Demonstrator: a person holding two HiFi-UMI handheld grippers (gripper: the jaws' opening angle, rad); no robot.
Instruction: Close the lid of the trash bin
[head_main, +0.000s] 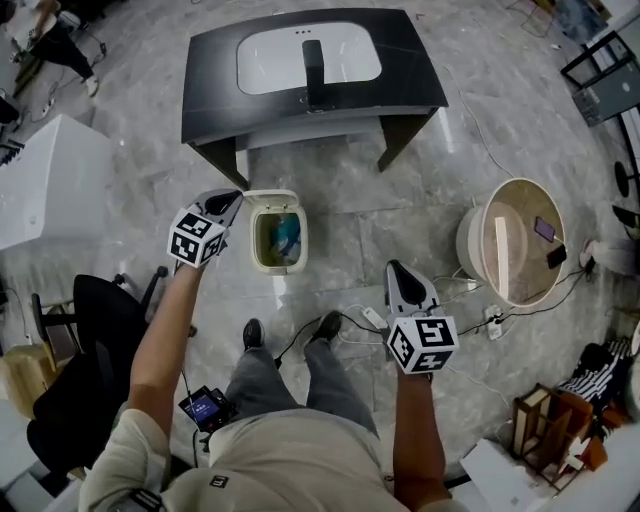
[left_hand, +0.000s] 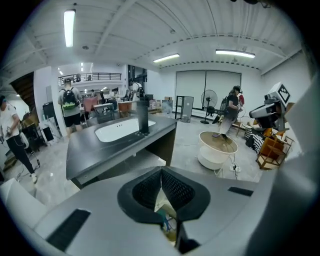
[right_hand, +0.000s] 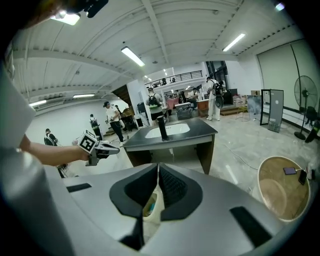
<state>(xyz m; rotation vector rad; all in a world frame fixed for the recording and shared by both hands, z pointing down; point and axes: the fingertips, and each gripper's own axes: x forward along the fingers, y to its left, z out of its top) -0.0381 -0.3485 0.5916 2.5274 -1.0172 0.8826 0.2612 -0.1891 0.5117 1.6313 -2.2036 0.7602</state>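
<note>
The trash bin (head_main: 279, 240) is seen open on the floor (head_main: 350, 195), just right of the left tongs (head_main: 231, 199) and well left of the right tongs (head_main: 394, 268), its lid (head_main: 275, 199) seemingly raised at the far edge. Both tongs are pressed together, empty. Approach is judged in hand; next the lid must be pushed down
</note>
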